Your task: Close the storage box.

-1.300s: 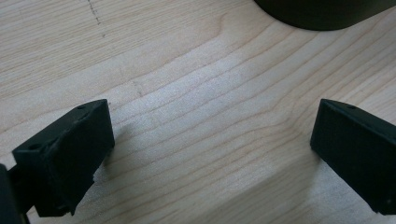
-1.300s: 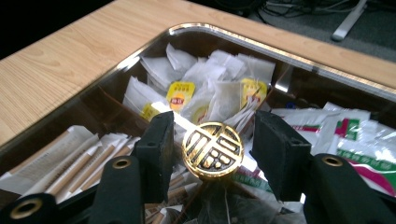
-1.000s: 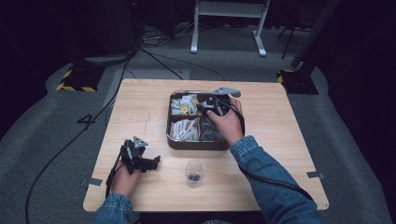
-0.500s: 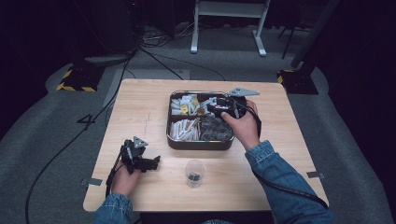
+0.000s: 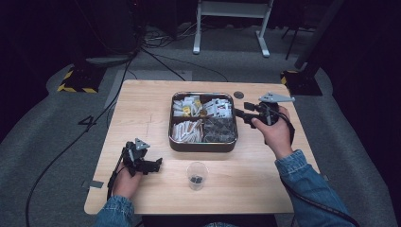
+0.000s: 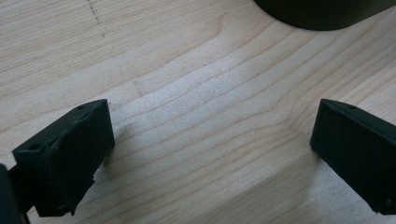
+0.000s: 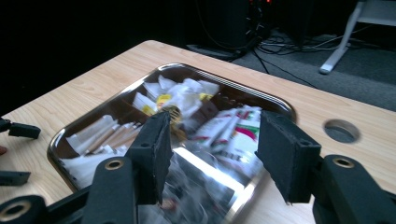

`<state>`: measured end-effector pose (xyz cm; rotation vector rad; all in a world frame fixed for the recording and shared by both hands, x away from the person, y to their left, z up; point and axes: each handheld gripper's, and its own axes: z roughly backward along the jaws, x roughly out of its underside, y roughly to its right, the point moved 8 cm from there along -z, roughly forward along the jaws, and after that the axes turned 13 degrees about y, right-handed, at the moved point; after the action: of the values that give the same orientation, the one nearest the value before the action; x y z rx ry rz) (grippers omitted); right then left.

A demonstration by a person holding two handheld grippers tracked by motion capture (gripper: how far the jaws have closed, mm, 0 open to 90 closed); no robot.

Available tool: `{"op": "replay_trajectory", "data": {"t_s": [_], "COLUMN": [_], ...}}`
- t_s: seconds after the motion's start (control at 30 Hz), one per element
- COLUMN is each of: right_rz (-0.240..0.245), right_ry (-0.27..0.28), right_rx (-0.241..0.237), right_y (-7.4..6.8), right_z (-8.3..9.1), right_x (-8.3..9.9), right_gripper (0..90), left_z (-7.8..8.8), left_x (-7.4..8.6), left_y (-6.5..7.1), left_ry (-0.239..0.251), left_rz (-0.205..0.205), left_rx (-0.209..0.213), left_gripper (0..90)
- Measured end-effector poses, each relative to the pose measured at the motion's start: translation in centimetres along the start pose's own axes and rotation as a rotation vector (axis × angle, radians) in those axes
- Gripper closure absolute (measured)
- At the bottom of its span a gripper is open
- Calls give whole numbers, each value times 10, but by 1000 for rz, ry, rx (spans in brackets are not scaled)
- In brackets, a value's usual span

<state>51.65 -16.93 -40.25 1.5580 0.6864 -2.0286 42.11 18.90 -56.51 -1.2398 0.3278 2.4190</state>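
Right gripper (image 7: pixel 210 154) agape over metal tray (image 7: pixel 275 105)

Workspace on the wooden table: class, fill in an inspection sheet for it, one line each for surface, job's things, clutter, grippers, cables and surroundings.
Surface: pale wooden table, with a round hole near the far edge.
Job's things: metal tray with four compartments holding packets and sticks; clear cup nearer the person, something dark inside.
Clutter: nothing seen.
Grippers: left gripper open, low over bare wood; right gripper open, at the tray's right side, holding nothing.
Cables: one trails from each gripper; others lie on the floor.
Surroundings: grey carpet, white stand legs, yellow-black striped bases, dark background.
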Motion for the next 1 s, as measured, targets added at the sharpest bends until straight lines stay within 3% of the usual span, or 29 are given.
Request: {"op": "replay_trajectory", "data": {"t_s": [0.17, 0.33, 0.53, 0.63, 0.73, 1.0], "right_rz": [-15, 54, 47, 62, 38, 40], "right_ry": [-9, -48, -42, -82, -91, -135], "right_rx": [28, 15, 29, 21, 42, 105], "right_y": [17, 24, 29, 34, 42, 61], "right_z": [23, 42, 60, 65, 71, 76], "right_x": [9, 29, 50, 63, 72, 104], "right_gripper": [440, 445, 441, 438, 437, 422], "left_z": [0, 0, 0, 0, 0, 0], "left_x": [0, 0, 0, 0, 0, 0], "left_y": [0, 0, 0, 0, 0, 0], "left_ry": [0, 0, 0, 1, 1, 1], "left_rz": [0, 0, 2, 1, 2, 2], "left_rx": [0, 0, -1, -1, -1, 0], "left_gripper": [0, 0, 0, 0, 0, 0]}}
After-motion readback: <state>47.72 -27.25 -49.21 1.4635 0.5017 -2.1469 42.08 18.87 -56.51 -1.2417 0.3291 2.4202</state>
